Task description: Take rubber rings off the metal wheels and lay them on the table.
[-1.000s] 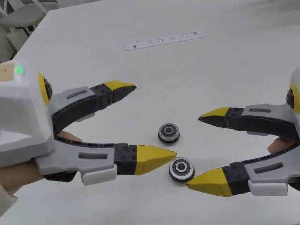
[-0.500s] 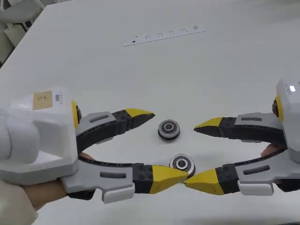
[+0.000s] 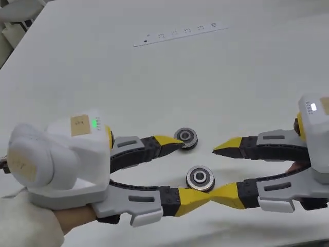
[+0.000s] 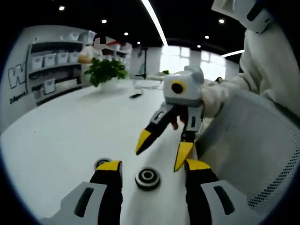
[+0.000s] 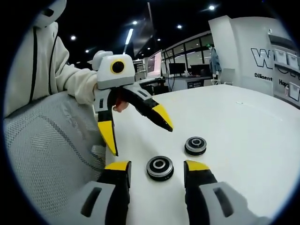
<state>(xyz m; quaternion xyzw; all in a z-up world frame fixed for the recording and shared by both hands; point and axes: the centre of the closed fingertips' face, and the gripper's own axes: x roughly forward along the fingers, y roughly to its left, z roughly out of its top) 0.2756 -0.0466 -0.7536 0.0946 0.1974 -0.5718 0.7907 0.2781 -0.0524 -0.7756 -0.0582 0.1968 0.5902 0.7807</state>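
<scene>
White table (image 3: 103, 77), bare but for a marked strip (image 3: 177, 35) at the far edge and the work pieces at the near edge.

Left gripper (image 3: 191, 168): jaws spread wide, holding nothing. Its far jaw tip sits just beside the far wheel (image 3: 185, 138) (contact cannot be confirmed), and its near jaw runs along the near side of the near wheel (image 3: 199, 177).

Right gripper (image 3: 213, 172): likewise spread wide and empty, facing the left one. The two near jaw tips appear to meet just on the near side of the near wheel, so that this wheel lies flat between both pairs of jaws, with neither pair touching it.

Both wheels lie flat on the table, close together. In the right gripper view the dark rubber ring (image 5: 150, 165) is seated around the near wheel; the far wheel looks the same.

Assessment: the step in hand is lining up on the near wheel, and no ring is off yet. The next move calls for one gripper to close on the wheel and steady it, while the other catches the ring's edge with a fine tip and peels it clear. The flat, low wheel may skid under a sideways push.
</scene>
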